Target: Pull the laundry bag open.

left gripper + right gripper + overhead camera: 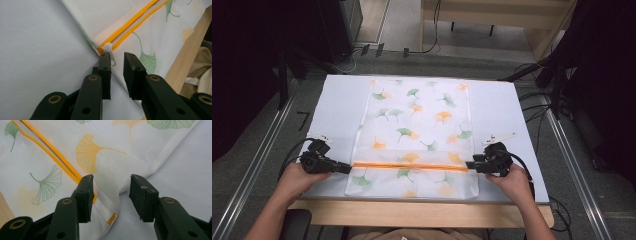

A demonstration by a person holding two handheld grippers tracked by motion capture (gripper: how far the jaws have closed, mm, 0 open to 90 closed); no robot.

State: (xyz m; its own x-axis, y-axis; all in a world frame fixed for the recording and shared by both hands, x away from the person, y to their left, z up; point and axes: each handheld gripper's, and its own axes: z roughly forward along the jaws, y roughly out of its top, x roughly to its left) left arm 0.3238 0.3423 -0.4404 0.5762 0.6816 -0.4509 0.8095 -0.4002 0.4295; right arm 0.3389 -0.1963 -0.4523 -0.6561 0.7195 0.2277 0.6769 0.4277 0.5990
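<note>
Ginkgo-print bag (417,135) flat on table (337,105), left claw (348,169) and right claw (469,164) open at orange zipper (409,165) ends.

Looks like a lab or recording studio to me. I see a white-topped table (337,100) on a wooden frame, metal rails (257,165) left and right, black stands and loose cables (537,107) on grey floor, more wooden benches (492,17) far back.
</note>
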